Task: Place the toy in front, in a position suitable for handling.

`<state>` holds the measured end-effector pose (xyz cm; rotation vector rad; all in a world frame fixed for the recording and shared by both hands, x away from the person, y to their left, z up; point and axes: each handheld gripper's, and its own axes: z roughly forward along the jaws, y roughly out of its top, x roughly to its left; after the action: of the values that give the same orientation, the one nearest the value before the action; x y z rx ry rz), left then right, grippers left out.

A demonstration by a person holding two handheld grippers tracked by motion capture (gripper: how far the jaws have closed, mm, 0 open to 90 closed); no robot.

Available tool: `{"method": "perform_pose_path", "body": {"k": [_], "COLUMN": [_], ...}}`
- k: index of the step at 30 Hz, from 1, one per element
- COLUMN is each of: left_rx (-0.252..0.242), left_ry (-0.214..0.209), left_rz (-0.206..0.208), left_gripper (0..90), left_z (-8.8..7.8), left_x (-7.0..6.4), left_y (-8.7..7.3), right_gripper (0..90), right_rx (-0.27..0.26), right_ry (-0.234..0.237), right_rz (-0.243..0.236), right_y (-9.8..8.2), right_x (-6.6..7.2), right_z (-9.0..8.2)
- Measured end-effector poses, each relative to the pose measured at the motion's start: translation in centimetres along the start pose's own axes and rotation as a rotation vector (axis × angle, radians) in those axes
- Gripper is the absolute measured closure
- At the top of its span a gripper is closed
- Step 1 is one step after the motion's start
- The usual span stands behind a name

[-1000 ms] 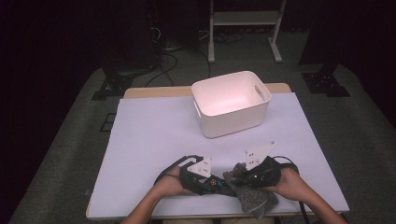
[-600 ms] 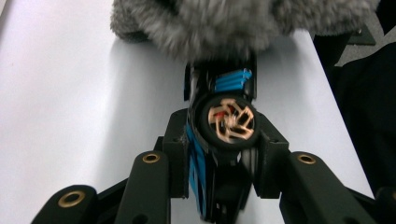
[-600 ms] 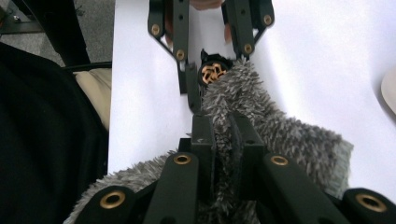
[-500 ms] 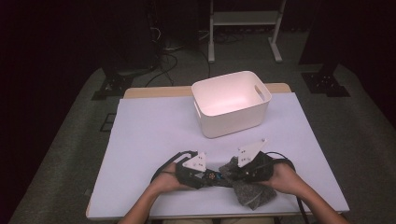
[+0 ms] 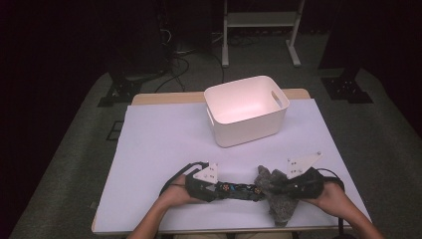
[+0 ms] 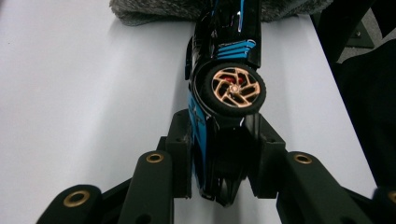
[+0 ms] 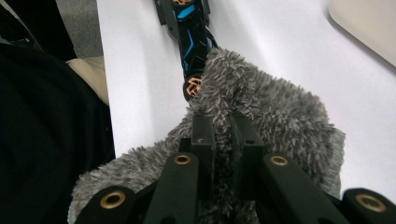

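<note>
Toy car (image 6: 219,107) being wiped with the grey cloth (image 7: 261,116).
Left gripper (image 6: 219,158) clamps the car's end; right gripper (image 7: 222,135) pinches the cloth, which next needs rubbing along the body.

Bright worktop, dark room around it.

From my seat the high view shows the worktop (image 5: 164,149) lit evenly from above, with the floor and room behind falling to near black; the bin (image 5: 246,109) glows slightly pink-white and casts a soft shadow at its base. The picture is a little soft and grainy. In the left claw view the car (image 6: 224,84) shows sharp glare streaks on its glossy body, while the near claw parts blur. In the right claw view the cloth (image 7: 261,116) is crisp and the lower edges are out of focus.
</note>
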<state>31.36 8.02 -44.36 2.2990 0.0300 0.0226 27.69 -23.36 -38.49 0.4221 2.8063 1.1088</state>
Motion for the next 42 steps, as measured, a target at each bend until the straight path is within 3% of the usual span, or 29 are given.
{"method": "perform_pose_path", "body": {"k": [3,11,16,19,22,27,35,39,42], "left_rx": [-0.002,-0.001,-0.007,-0.007,0.0,-0.01,-0.012,-0.011,-0.013], "left_ry": [0.003,0.004,-0.003,-0.012,-0.014,-0.017,-0.018,-0.023,-0.026], "left_rz": [0.002,-0.011,-0.016,-0.024,-0.018,-0.024,-0.027,-0.031,-0.049], "left_gripper": [66.3,65.7,65.7,65.4,64.1,65.0,64.9,64.7,58.5], "left_z": [0.0,0.1,0.1,0.2,0.3,0.3,0.3,0.2,0.1], "left_x": [0.0,0.1,0.3,0.2,0.2,0.2,0.2,0.3,0.4], "left_y": [0.1,0.1,0.0,0.0,0.1,0.2,0.2,0.2,0.1], "right_gripper": [80.9,79.3,70.7,64.6,57.2,51.1,54.9,56.4,57.3], "right_rx": [0.006,0.018,-0.003,-0.022,-0.024,-0.017,0.038,0.037,0.015], "right_ry": [0.01,0.045,0.031,-0.002,-0.03,-0.022,-0.012,-0.008,0.003], "right_rz": [-0.013,-0.093,-0.096,-0.104,-0.071,-0.053,-0.072,-0.07,-0.057], "right_y": [0.4,3.9,3.6,3.0,2.2,1.9,3.4,3.5,3.2], "right_x": [0.1,0.5,0.6,0.7,0.5,0.3,0.6,0.5,0.4], "right_z": [0.5,3.1,2.6,1.9,1.3,1.9,4.6,4.5,4.2]}}
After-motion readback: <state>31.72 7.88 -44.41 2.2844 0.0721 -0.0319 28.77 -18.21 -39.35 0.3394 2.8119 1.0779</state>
